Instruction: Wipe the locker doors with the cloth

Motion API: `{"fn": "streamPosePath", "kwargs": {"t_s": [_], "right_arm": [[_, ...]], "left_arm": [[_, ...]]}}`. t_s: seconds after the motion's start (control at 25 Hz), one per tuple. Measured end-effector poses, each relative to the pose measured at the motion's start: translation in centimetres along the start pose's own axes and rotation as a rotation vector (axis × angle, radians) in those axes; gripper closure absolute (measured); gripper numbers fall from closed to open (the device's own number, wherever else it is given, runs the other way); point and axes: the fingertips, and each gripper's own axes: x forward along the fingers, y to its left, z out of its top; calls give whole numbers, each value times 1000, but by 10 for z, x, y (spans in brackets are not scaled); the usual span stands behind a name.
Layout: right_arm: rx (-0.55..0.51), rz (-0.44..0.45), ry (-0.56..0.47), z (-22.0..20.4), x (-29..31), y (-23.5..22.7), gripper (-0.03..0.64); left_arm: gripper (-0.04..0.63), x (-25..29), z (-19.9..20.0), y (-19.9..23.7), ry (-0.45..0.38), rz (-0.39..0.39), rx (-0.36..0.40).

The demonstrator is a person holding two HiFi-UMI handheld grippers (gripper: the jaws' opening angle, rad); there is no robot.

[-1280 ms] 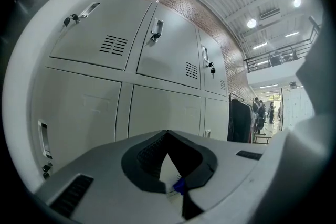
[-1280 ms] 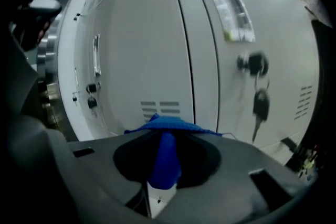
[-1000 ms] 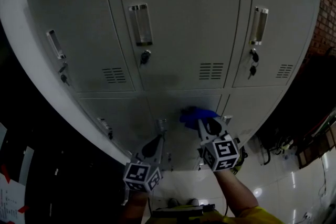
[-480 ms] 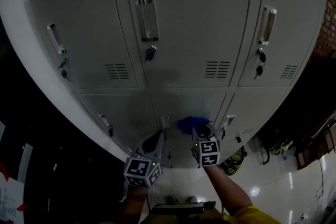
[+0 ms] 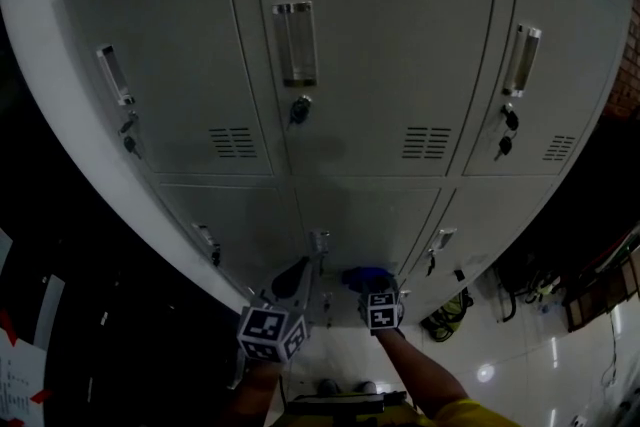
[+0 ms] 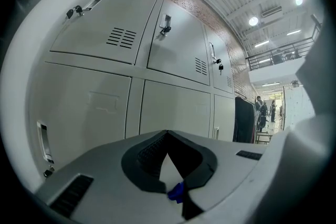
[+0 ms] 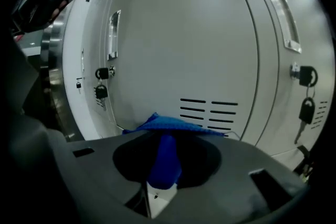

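The right gripper (image 5: 371, 285) is clamped shut on the blue cloth (image 5: 366, 274), low down on the locker doors (image 5: 380, 45), at the foot of the lower middle door (image 5: 360, 215). In the right gripper view a fold of the cloth (image 7: 168, 124) runs back between the jaws, and the rest fans out flat ahead of them, just under the vent slots (image 7: 210, 110). It looks to be on the door, though contact itself is hard to confirm.

The left gripper (image 5: 303, 269) waits just beside it, idle. Its tips (image 6: 167, 135) meet and clamp nothing. A small blue speck sits low in the gap, and I can't tell what it is.

To wipe well from here, I'd keep the clamp firm and hold the spread part flat against the panel, so that cloth rather than hard jaw meets the paint. Long overlapping passes suit this door. I'd slow at the slots, where an edge of cloth could snag, and steer clear of the hanging keys (image 7: 304, 110) and the recessed handle (image 7: 114, 34).

The doors are smooth painted sheet metal, pale grey and flat, with narrow seams between them. The cloth looks soft and finely dimpled, and it folds easily. The floor (image 5: 520, 355) is glossy and throws back the lights.
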Motion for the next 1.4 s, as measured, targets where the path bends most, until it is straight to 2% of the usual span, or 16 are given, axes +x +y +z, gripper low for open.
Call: {"fn": "streamPosePath", "kwargs": {"t_s": [0.08,0.16,0.28,0.4,0.48,0.56,0.64,0.72,0.84,1.0,1.12,1.28,1.4], "right_arm": [[23,26,-53,24,-15,2,525],[58,66,-137,73,-48,10,526],[72,168,-318,190,-121,38,526],[25,261,-494,303,-178,70,525],[-9,270,-526,345,-185,82,525],[-31,239,-535,361,-179,83,525],[-48,205,-527,351,-171,80,523],[-48,170,-478,315,-153,72,523],[-15,120,-339,224,-104,57,525],[39,73,-75,81,-25,42,526],[74,40,106,2,15,33,526],[58,56,103,-22,30,37,525],[76,87,42,6,12,43,526]], "left_arm": [[592,-1,1,1,-1,-1,-1],[592,-3,3,3,-7,1,-2],[592,-6,7,6,-22,4,0],[592,-7,11,9,-35,10,0],[592,-7,13,8,-45,12,-5],[592,-8,14,7,-51,13,-9],[592,-9,13,7,-48,13,-11],[592,-10,10,9,-42,14,-12],[592,-12,3,15,-31,21,-18],[592,-13,-7,21,-7,28,-27],[592,-15,-11,25,3,32,-30],[592,-16,-12,32,2,40,-33],[592,-16,-11,35,6,44,-31]]}}
